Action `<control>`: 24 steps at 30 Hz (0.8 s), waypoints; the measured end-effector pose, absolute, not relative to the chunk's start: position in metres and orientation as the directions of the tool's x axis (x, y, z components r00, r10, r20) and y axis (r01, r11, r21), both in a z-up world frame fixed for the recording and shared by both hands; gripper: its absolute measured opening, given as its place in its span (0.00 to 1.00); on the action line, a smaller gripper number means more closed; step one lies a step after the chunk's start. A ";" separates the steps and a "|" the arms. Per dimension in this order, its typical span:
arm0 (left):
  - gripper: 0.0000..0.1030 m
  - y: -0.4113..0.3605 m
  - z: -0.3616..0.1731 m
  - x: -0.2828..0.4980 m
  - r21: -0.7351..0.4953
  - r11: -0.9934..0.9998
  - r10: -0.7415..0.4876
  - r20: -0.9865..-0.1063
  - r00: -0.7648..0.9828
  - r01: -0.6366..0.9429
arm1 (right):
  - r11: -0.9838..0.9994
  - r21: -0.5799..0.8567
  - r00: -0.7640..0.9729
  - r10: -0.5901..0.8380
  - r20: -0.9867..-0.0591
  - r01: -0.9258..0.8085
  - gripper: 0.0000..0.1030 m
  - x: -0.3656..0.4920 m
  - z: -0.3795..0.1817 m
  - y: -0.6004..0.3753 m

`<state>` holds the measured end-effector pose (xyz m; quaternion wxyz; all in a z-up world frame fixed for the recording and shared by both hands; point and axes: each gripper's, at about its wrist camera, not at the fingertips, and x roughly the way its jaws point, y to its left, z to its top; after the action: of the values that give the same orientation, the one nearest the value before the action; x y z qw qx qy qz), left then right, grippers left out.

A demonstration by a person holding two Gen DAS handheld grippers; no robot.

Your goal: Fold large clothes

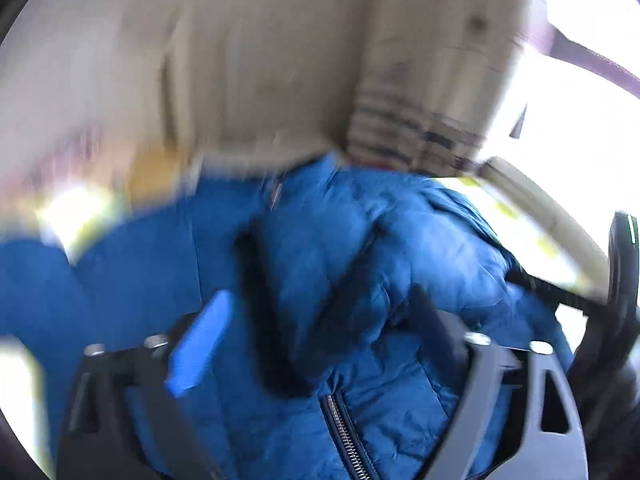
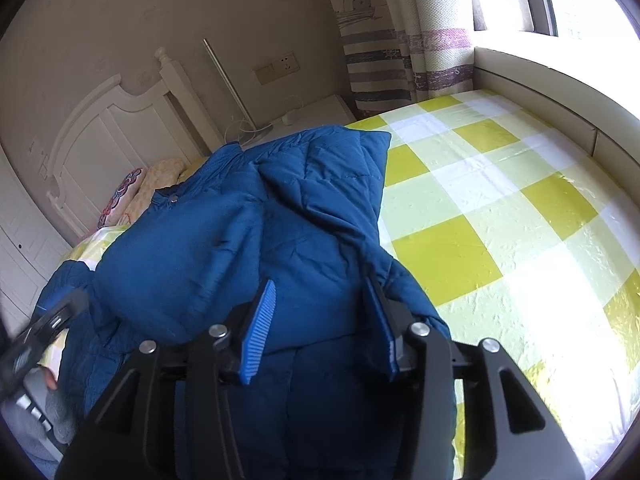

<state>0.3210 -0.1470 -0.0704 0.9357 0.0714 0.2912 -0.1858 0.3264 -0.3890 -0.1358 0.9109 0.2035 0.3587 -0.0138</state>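
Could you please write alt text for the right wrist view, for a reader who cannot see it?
A blue padded jacket lies on a bed with a yellow-and-white checked sheet, the right gripper over it with jaws open. A white headboard and striped curtains stand behind.

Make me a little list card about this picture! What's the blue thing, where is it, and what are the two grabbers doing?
Thing: blue puffy jacket, with a zipper
Where: on a bed with a yellow-and-white checked sheet
Left gripper: open, over the jacket; picture is blurry
Right gripper: open, jacket between its fingers
Nearby: striped curtain, white headboard, pillows
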 end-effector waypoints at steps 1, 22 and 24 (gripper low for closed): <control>0.90 -0.167 -0.065 0.308 0.157 0.872 -0.314 -0.548 0.776 0.464 | 0.917 0.360 0.742 0.121 -0.659 0.170 0.45 0.326 -0.136 -0.389; 0.19 -0.152 -0.027 0.329 -0.128 0.768 -0.604 -0.472 0.643 0.627 | 0.913 0.377 0.745 0.142 -0.651 0.155 0.48 0.323 -0.136 -0.385; 0.20 -0.072 -0.014 0.338 -0.398 0.770 -0.628 -0.338 0.701 0.498 | 0.914 0.375 0.745 0.141 -0.652 0.156 0.48 0.323 -0.135 -0.385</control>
<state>0.3380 -0.0724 -0.0144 0.9116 -0.1395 0.2329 -0.3087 0.3231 -0.3845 -0.1355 0.9107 0.2074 0.3571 -0.0041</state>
